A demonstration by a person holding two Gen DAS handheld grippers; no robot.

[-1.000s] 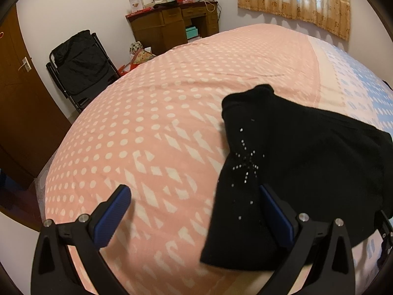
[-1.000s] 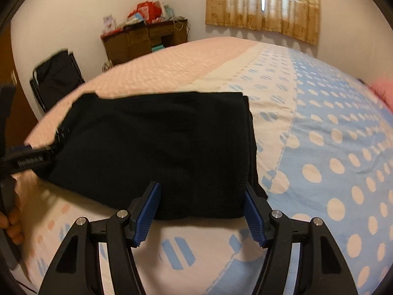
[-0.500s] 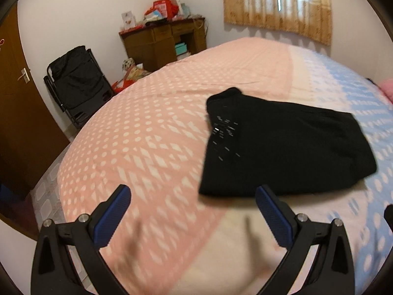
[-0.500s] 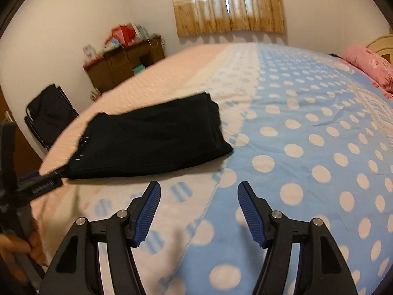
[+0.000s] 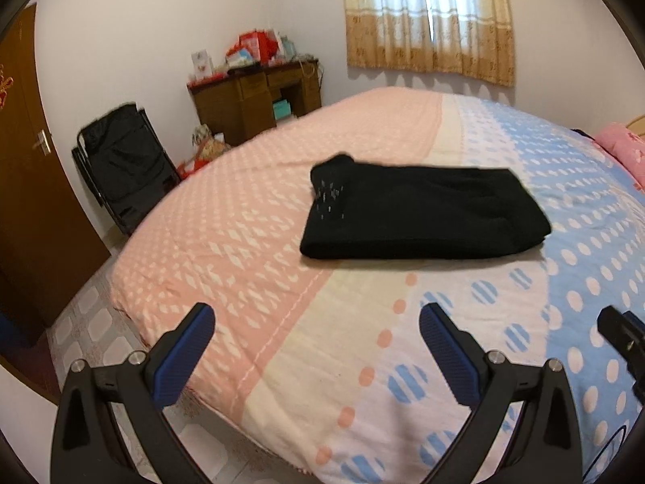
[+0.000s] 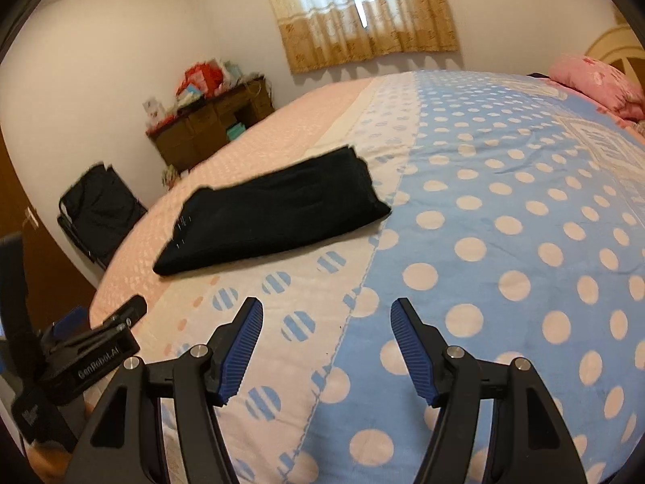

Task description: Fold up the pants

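The black pants lie folded into a flat rectangle on the bed, with small sparkly studs near their left end. They also show in the right wrist view. My left gripper is open and empty, held back near the bed's front edge, well short of the pants. My right gripper is open and empty, also well back from the pants. The left gripper's body shows at the left of the right wrist view.
The bed has a pink and blue dotted cover. A pink pillow lies at the far right. A wooden desk with clutter, a black folding chair and a brown door stand on the left. A curtained window is behind.
Both grippers have pulled back and away from the pants, which lay between the fingers a second ago and now lie farther off, folded on the bed.
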